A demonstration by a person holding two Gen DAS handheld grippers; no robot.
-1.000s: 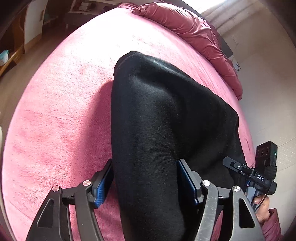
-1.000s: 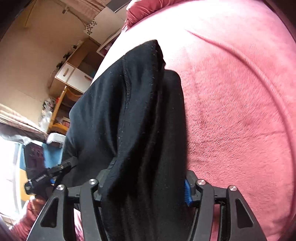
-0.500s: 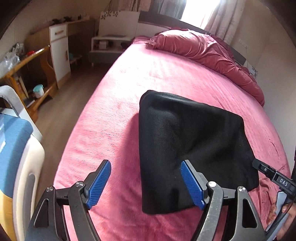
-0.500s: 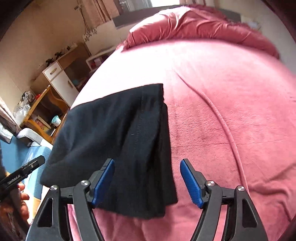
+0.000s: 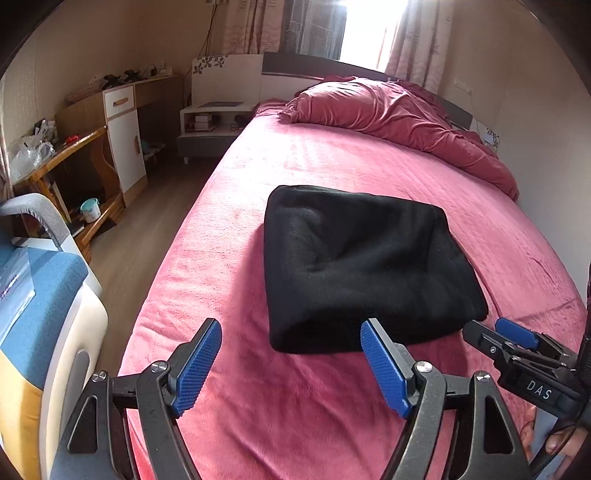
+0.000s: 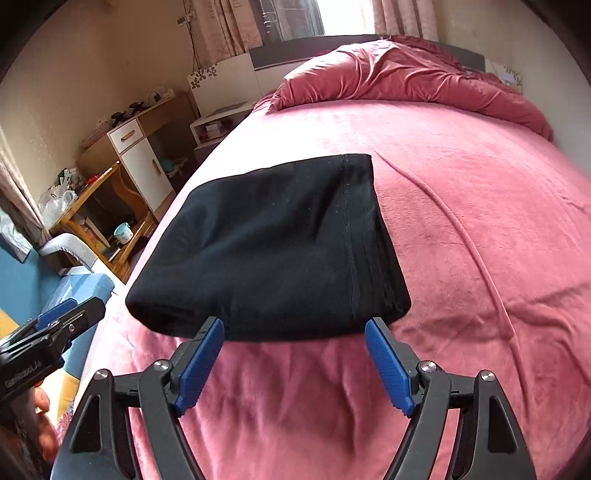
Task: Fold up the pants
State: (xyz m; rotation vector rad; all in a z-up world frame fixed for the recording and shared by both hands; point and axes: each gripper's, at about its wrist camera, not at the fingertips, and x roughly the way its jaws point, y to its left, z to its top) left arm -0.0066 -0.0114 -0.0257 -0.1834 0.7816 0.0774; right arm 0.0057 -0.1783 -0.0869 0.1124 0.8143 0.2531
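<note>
**Two open grippers, one folded bundle on the bed**

Most of both views is taken up by the bed [image 5: 332,406], covered in a pink fleece sheet, with a crumpled pink duvet [image 5: 388,110] heaped along its far end below a curtained window [image 5: 365,33]. Left of the bed run a wood floor, a low white bedside unit [image 5: 210,118] and a white-and-wood cabinet [image 5: 122,136].

The pants [image 5: 358,266], black and folded into a compact, roughly square bundle, lie flat on the sheet near the bed's middle, nothing touching them. In the right wrist view a stitched seam runs along the bundle's right side [image 6: 347,229].

The left gripper [image 5: 291,363] hangs over the sheet just short of the bundle's near edge, its blue-padded jaws spread wide and empty. The right gripper [image 6: 293,363] sits likewise at the near edge, its jaws opening, with only bare sheet and the bundle's edge seen between them; the pads press on nothing.

A small teal cup [image 5: 90,208] stands on a low wooden shelf at the left.
</note>
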